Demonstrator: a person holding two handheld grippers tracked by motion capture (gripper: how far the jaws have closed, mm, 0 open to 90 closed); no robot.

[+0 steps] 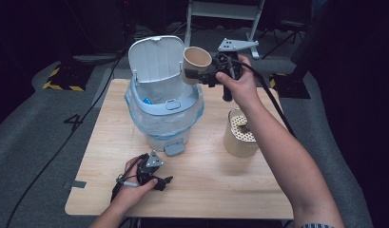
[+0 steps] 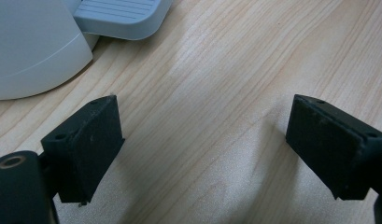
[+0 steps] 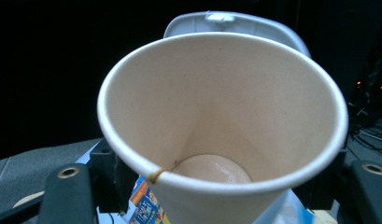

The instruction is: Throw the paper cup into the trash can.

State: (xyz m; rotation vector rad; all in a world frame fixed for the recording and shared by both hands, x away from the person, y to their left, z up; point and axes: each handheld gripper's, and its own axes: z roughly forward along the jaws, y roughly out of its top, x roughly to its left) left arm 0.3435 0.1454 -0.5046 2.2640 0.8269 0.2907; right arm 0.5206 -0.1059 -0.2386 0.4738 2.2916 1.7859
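My right gripper (image 1: 194, 75) is shut on a tan paper cup (image 1: 197, 62), held in the air beside the raised lid (image 1: 156, 59) of a pale blue pedal bin (image 1: 164, 114). In the right gripper view the paper cup (image 3: 221, 126) is squeezed between the jaws, its inside bare, with the bin lid (image 3: 235, 23) behind it. My left gripper (image 1: 160, 183) rests open on the wooden table (image 1: 206, 175) in front of the bin's pedal (image 1: 174, 148). In the left gripper view its fingers (image 2: 86, 144) stand wide apart over bare wood, the pedal (image 2: 121, 16) ahead.
A second tan cup (image 1: 240, 134) holding white and dark scraps stands on the table right of the bin. The bin is lined with a clear bag (image 1: 135, 107), with coloured wrappers inside. Cables (image 1: 63, 142) trail over the grey floor.
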